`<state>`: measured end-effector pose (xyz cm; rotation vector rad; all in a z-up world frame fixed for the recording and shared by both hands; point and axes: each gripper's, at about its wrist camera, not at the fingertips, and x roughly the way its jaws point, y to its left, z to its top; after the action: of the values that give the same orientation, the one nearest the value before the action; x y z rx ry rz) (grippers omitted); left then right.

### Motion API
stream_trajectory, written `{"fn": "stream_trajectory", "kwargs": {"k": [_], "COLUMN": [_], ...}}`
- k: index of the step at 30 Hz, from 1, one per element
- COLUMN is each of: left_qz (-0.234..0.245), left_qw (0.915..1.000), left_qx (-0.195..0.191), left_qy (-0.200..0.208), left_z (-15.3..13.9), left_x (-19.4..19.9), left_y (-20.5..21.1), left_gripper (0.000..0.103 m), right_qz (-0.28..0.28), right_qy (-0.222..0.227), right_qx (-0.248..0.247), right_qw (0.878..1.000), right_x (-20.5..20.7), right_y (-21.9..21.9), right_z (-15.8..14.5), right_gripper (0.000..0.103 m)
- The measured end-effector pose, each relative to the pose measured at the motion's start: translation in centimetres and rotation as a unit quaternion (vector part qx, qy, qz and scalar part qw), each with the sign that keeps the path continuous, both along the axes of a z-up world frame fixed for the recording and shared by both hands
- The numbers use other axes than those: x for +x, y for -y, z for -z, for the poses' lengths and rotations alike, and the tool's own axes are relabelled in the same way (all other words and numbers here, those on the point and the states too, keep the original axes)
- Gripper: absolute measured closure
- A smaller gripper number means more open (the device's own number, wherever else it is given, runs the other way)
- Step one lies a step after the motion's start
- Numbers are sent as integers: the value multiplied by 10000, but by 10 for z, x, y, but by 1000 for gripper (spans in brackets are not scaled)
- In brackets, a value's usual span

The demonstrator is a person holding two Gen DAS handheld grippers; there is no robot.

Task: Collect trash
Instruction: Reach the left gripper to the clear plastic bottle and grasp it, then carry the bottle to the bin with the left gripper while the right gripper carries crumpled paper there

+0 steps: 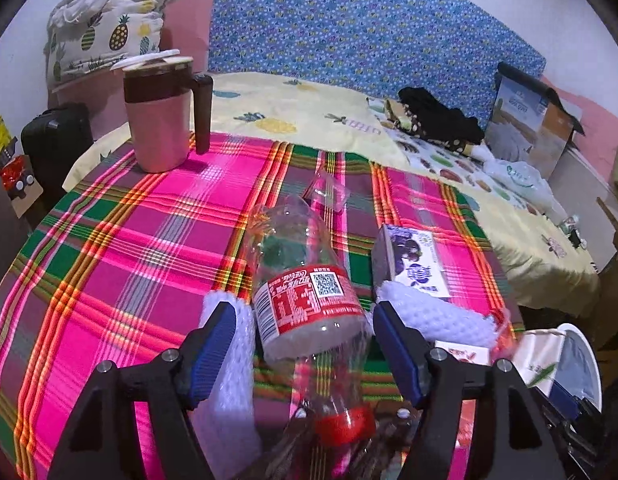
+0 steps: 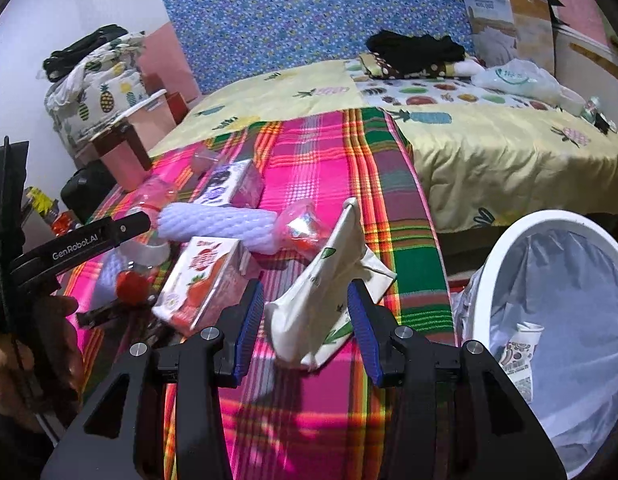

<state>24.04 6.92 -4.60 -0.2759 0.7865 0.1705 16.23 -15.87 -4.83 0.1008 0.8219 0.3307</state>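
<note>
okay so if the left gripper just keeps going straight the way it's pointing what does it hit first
Most likely the clear plastic cola bottle: it already lies between the open jaws of the left gripper, cap end nearest the camera. Beyond it is the plaid cloth.

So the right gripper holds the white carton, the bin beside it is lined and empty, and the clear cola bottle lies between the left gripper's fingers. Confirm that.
Not quite: the bin is lined but not empty. The right wrist view shows a crumpled paper cup already inside it. The rest stands: the right gripper holds the white carton, and the clear cola bottle lies between the open fingers of the left gripper.
</note>
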Motion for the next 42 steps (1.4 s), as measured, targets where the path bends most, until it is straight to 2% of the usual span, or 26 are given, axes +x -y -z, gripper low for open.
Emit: {"fn": "stream_trajectory", "kwargs": {"k": [3,6,8,9,12,29,42], "left_qz": [39,60,57,55,60,347,800], "left_qw": [10000,9999,9999,9999,9998,9985,9947], "left_qx": [15,74,31,47,139,210,199], "left_qy": [-61,-96,-148,-156,-127,376,609], "left_z": [4,7,9,10,9,-25,-48], "left_x": [8,13,15,14,10,-58,-109], "left_y": [2,3,2,2,3,8,43], "left_gripper": [32,32,36,36,37,37,37], "right_qz": [67,120,95,84,68,-136,24], "right_qy": [-60,-39,-47,-36,9,327,541], "right_qx": [-53,-25,33,38,86,179,192], "right_qw": [9999,9999,9999,10000,9999,9992,9983], "right_x": [4,3,2,2,1,-21,-48], "right_y": [0,1,2,1,3,11,31], "right_z": [3,2,2,1,-2,-22,-35], "right_gripper": [58,82,83,88,92,94,94]}}
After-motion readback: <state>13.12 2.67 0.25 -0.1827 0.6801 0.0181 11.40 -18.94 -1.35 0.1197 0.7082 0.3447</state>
